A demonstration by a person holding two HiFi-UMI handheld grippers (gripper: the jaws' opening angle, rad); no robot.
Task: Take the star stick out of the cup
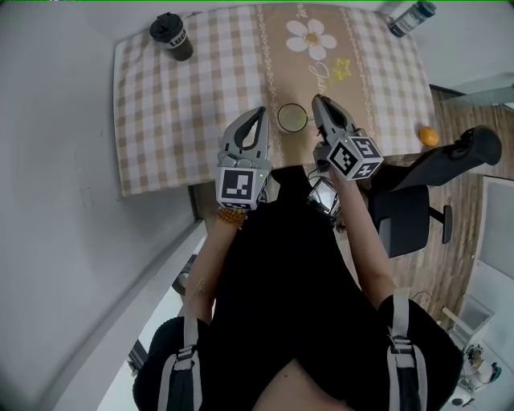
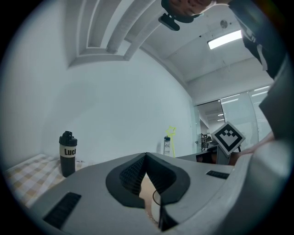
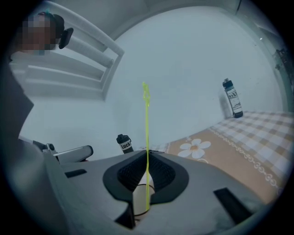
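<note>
The star stick (image 3: pixel 146 119) is a thin yellow-green rod with a star (image 1: pixel 344 69) at its top, and it stands upright. My right gripper (image 1: pixel 318 99) is shut on its shaft, just right of the cup (image 1: pixel 292 118) near the table's front edge. In the right gripper view the rod runs down between the closed pads (image 3: pixel 158 172) and ends in front of the pale cup (image 3: pixel 140 197); I cannot tell whether its tip is inside. My left gripper (image 1: pixel 257 111) hangs shut and holds nothing, just left of the cup. From the left gripper view the star (image 2: pixel 171 132) shows far off.
A checked cloth (image 1: pixel 185 120) with a tan flowered strip covers the table. A black tumbler (image 1: pixel 172 36) stands at the back left, a bottle (image 1: pixel 413 18) at the back right. An orange (image 1: pixel 429 136) lies at the right edge, beside an office chair (image 1: pixel 426 189).
</note>
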